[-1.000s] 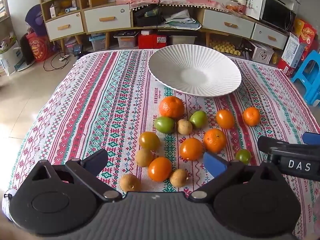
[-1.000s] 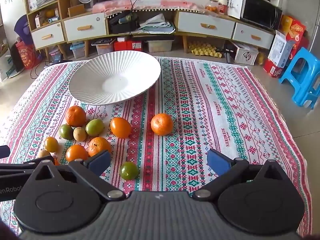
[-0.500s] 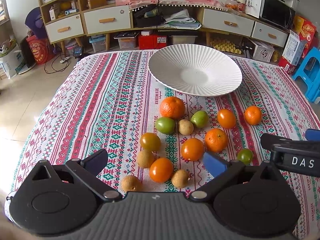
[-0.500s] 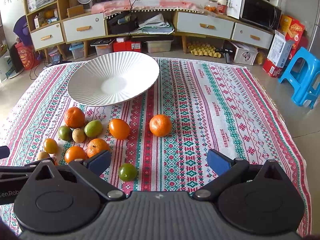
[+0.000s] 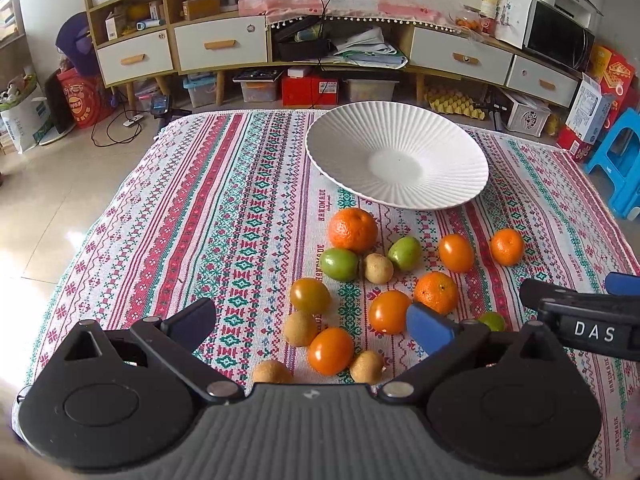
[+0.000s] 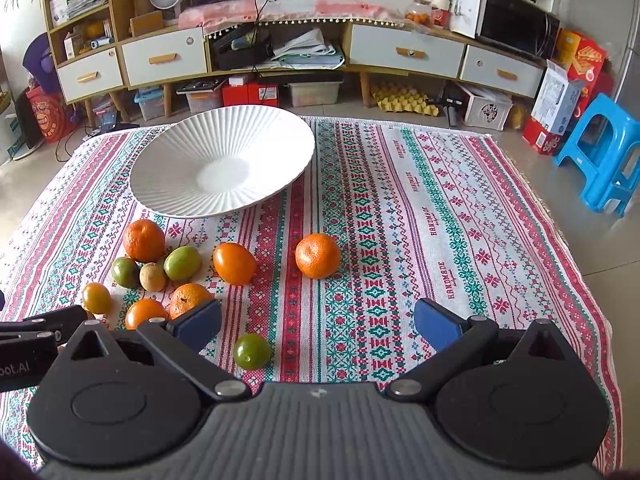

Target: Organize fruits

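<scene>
Left wrist view: nothing sorted yet; the white plate [image 5: 452, 184] sits bare toward the far edge of the patterned cloth [image 5: 224, 208].

I hold my left gripper [image 5: 310, 316] wide open and empty over the near fruits [image 5: 352, 229]; my right gripper [image 6: 318, 322] likewise gapes, gripping nothing, just above a small green fruit [image 6: 252, 351]; every orange, green and brown piece lies loose on the cloth between plate and near edge; all remains to do.
</scene>
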Demonstrator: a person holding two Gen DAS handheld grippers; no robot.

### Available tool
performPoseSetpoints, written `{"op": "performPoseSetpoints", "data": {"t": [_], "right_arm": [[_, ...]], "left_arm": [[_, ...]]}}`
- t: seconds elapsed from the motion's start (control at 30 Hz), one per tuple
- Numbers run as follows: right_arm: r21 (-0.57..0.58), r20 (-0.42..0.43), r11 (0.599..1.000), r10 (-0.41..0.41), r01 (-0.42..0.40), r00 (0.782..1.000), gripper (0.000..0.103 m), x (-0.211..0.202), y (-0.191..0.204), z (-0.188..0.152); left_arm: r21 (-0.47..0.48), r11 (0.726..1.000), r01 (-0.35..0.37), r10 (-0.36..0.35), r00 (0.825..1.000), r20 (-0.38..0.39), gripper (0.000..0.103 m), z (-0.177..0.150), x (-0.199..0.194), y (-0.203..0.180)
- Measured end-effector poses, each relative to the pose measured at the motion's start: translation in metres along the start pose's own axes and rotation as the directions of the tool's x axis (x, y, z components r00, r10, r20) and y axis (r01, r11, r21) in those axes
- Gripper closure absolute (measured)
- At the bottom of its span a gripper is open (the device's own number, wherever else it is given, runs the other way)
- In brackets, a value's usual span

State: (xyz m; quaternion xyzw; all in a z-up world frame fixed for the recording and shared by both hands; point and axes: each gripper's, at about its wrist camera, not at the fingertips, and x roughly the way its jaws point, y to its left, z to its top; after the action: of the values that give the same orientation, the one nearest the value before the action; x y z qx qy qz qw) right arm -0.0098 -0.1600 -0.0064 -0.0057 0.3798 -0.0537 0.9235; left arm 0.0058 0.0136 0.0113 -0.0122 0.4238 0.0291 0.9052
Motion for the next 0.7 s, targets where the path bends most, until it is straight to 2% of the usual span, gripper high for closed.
{"op": "performPoseSetpoints", "data": {"t": [0.7], "right_arm": [[-0.009,0.017,1.0,-0.015,0.015,1.0,0.0,-0.0046,-0.0035,0.002]], "left_arm": [[0.013,1.0,0.0,0.0,1.0,0.002,0.002,0.0001,0.001,-0.0025]]}}
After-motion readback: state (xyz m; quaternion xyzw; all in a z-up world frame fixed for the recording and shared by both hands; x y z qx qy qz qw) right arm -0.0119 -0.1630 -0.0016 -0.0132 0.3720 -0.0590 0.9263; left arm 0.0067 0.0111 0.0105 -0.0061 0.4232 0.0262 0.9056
